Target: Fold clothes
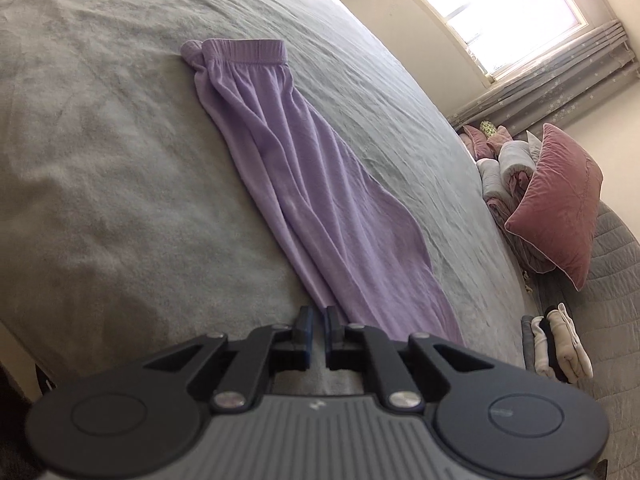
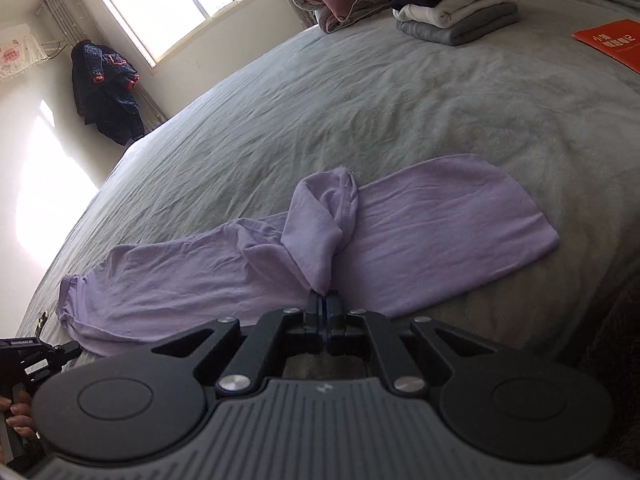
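With the lilac trousers [image 2: 248, 264] lying lengthwise on the bed [image 2: 360, 112], your right gripper [image 2: 322, 300] has its jaws pinched on a raised fabric fold for folding over, while your left gripper [image 1: 318, 318], jaws slightly parted, holds nothing.

Trousers [image 2: 420, 232] lie lengthwise on the bed [image 2: 320, 100]; folded stack [image 2: 452, 4] beside the pillow [image 1: 556, 204].
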`<state>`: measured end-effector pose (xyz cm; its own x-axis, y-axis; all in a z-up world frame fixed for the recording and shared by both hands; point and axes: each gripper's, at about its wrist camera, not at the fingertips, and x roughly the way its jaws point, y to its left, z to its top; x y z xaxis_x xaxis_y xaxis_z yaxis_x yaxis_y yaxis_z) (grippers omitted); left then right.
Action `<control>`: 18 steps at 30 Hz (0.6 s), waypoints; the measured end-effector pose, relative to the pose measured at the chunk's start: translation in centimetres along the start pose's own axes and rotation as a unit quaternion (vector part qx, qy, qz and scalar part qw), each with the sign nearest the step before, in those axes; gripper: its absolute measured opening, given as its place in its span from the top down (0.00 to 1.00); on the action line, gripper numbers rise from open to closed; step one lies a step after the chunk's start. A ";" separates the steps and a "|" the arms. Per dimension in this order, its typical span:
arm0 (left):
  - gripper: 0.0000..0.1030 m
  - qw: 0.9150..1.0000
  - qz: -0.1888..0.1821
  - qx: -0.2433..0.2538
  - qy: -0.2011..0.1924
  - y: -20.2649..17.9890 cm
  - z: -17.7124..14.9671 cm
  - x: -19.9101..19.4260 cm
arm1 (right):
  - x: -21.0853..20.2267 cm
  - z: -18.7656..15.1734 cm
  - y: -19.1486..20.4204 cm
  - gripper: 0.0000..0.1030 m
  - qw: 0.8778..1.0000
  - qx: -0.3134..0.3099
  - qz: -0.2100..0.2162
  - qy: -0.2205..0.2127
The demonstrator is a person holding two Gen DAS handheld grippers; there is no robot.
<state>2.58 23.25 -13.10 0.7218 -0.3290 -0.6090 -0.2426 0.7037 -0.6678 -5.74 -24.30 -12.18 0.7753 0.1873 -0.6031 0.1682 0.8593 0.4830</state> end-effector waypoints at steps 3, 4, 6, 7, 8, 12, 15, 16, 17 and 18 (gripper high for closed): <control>0.83 1.000 0.007 -0.018 -0.017 0.9 1.4 -0.9 | -0.7 -0.1 0.5 0.87 1.000 -0.010 -0.006 -0.011; 0.77 0.999 0.013 -0.023 -0.025 1.1 2.0 -1.3 | -0.8 -0.1 0.8 0.86 1.000 -0.017 -0.010 -0.014; 0.71 0.998 0.026 -0.038 -0.044 1.5 3.4 -1.7 | -1.0 -0.1 1.7 0.85 0.999 -0.033 -0.014 -0.020; 0.68 0.997 0.033 -0.046 -0.056 1.7 4.2 -1.8 | -1.0 -0.1 2.1 0.85 0.999 -0.040 -0.012 -0.021; 0.68 0.995 0.042 -0.053 -0.066 1.9 5.0 -1.8 | -1.0 -0.1 2.7 0.79 0.999 -0.047 -0.008 -0.021; 0.68 0.990 0.069 -0.081 -0.096 2.8 8.1 -1.3 | -0.3 -0.4 5.2 0.58 0.997 -0.074 0.016 -0.018; 0.68 0.988 0.077 -0.082 -0.104 2.9 9.6 -0.6 | 0.6 -0.6 7.5 0.58 0.994 -0.100 0.035 -0.008; 0.69 0.988 0.080 -0.082 -0.106 2.9 10.0 -0.4 | 0.9 -0.7 8.3 0.58 0.993 -0.108 0.041 -0.004; 0.70 0.987 0.084 -0.081 -0.109 3.0 10.4 -0.3 | 1.2 -0.7 9.1 0.58 0.992 -0.117 0.048 0.000; 0.70 0.987 0.086 -0.081 -0.111 3.1 10.8 -0.2 | 1.7 -0.8 10.0 0.58 0.990 -0.126 0.057 0.004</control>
<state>8.73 32.28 -10.41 0.7812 -0.0546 -0.6219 -0.4608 0.6217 -0.6334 -3.28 -15.04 -8.89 0.7753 0.2928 -0.5597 -0.0782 0.9237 0.3749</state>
